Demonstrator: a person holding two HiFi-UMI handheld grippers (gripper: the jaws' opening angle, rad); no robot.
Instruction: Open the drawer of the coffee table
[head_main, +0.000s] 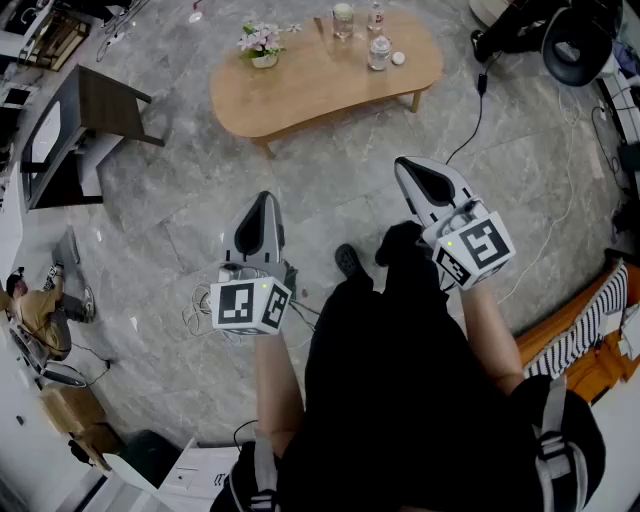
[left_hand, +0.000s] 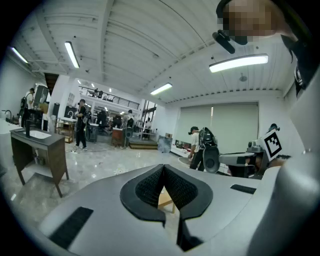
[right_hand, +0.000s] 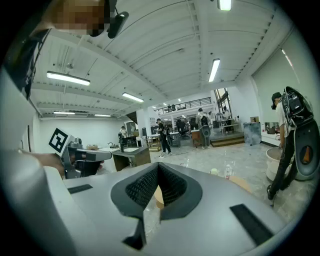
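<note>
Head view | step: getting to the table, drawer not opened yet | coffee table (head_main: 330, 85) at 12 o'clock, well apart from both grippers, drawer not seen | left gripper (head_main: 264, 200) clenched, empty | right gripper (head_main: 408, 168) clenched, empty | next: go closer, find drawer, unclench.

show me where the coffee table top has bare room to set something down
The coffee table is bare along its near edge, from below the flower pot across to the right end. It is crowded at the far side, where the jar, bottles and a small white cap cluster.
</note>
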